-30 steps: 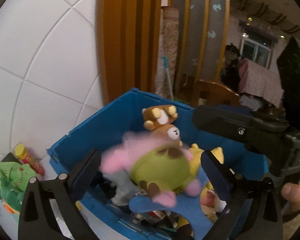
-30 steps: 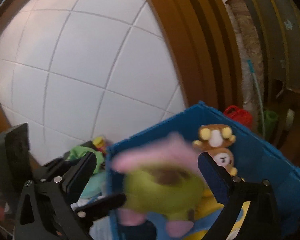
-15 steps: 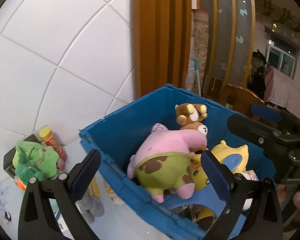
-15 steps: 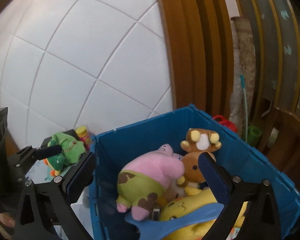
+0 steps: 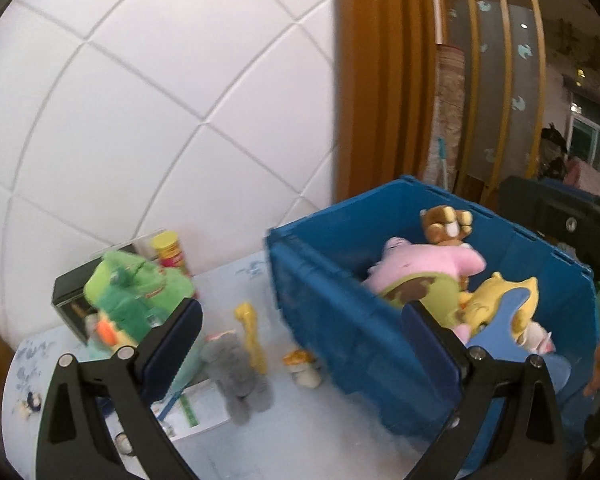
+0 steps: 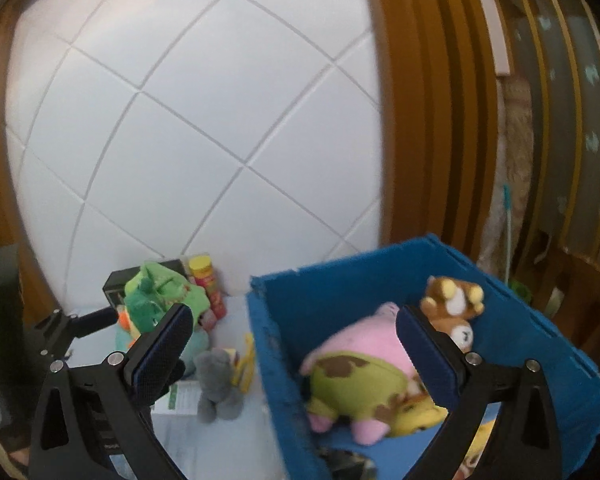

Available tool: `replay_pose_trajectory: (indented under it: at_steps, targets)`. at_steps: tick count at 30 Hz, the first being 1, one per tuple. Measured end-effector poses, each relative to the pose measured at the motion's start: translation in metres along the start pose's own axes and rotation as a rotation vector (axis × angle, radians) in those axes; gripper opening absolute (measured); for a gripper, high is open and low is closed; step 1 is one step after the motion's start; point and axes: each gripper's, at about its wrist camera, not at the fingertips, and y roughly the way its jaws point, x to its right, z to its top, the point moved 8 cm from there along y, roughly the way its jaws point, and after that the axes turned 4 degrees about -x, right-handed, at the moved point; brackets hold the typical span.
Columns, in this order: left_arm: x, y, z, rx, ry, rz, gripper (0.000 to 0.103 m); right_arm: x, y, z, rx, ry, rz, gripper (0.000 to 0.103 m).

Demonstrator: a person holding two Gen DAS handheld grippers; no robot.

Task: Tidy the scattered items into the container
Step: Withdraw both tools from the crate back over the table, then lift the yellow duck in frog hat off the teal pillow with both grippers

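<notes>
A blue plastic bin [image 5: 340, 320] [image 6: 284, 360] stands on the right of a pale table. Inside lie a pink and green star plush [image 5: 424, 268] [image 6: 356, 376], a brown bear plush [image 5: 446, 222] [image 6: 452, 304] and a yellow plush [image 5: 500, 304]. Left of the bin, on the table, are a grey plush [image 5: 236, 368] [image 6: 216, 380], a yellow giraffe toy [image 5: 252, 332] [image 6: 246, 360], a small orange and white toy [image 5: 302, 364] and a green dinosaur plush [image 5: 132, 292] [image 6: 160, 296]. My left gripper [image 5: 300, 352] and right gripper [image 6: 292, 356] both hang open and empty over the bin's left wall.
A red and yellow can [image 5: 172, 252] [image 6: 206, 280] and a dark box [image 5: 72, 300] stand at the white tiled wall. A printed sheet [image 5: 196, 404] lies under the grey plush. Wooden posts [image 5: 380, 80] rise behind the bin.
The pink and green star plush dropped from between the grippers into the bin a second ago. Both grippers have since swung left, bringing the toys on the table into view.
</notes>
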Motion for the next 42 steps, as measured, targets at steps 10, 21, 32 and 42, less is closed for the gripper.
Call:
replay_pose_trajectory:
  at_steps: [10, 21, 32, 42]
  targets:
    - [-0.122, -0.023, -0.039, -0.043, -0.071, 0.085, 0.101, -0.114, 0.003, -0.006, 0.128, -0.063, -0.015, 0.103]
    - [-0.237, -0.012, -0.081, -0.101, -0.183, 0.154, 0.101, -0.182, 0.082, -0.044, 0.024, 0.056, 0.212, 0.103]
    - [-0.311, 0.046, -0.114, -0.206, -0.317, 0.263, 0.101, -0.211, 0.2, -0.063, -0.217, 0.008, 0.324, 0.103]
    - [-0.347, 0.114, -0.132, -0.278, -0.313, 0.3, 0.101, -0.271, 0.289, -0.079, -0.335, -0.072, 0.395, 0.103]
